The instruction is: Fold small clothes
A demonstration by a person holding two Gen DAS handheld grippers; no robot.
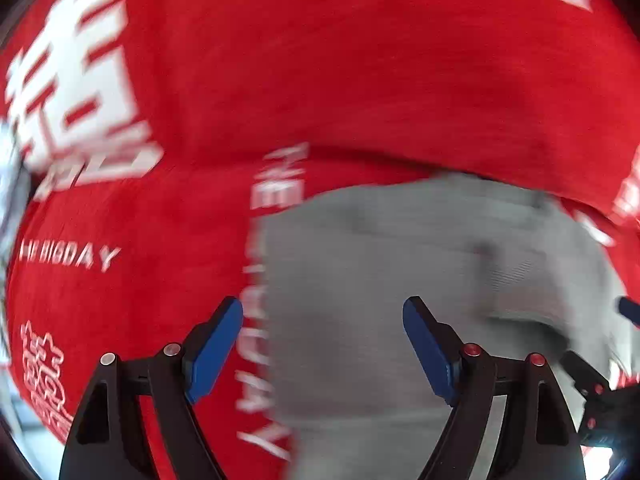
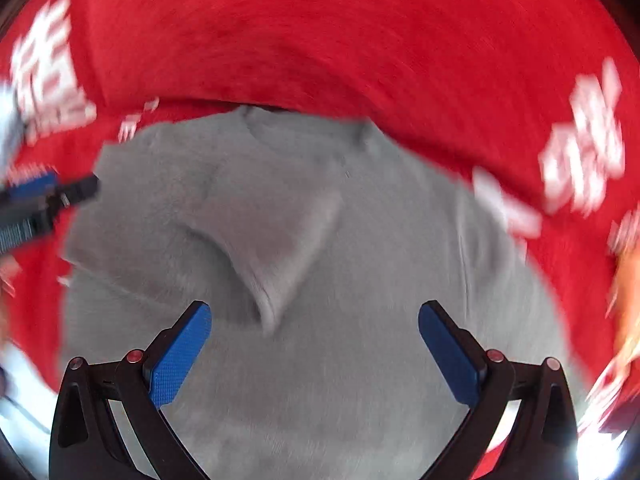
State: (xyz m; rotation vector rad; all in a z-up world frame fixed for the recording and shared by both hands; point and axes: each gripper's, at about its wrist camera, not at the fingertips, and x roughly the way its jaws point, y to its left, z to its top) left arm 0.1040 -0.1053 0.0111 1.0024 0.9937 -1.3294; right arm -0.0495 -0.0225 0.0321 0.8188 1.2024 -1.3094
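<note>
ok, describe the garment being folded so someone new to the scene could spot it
A red cloth with white lettering covers the whole surface. On it lies a small grey top, plain and unprinted, with one flap folded over its middle. It is the only grey item there; everything around it is red.

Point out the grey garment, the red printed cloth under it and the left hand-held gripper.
grey garment [image 2: 320,360]: right wrist view, on its flat body below the folded-over flap.
red printed cloth [image 1: 320,60]: left wrist view, on a plain red stretch.
left hand-held gripper [image 1: 322,344]: left wrist view, midway between its open blue fingertips.
</note>
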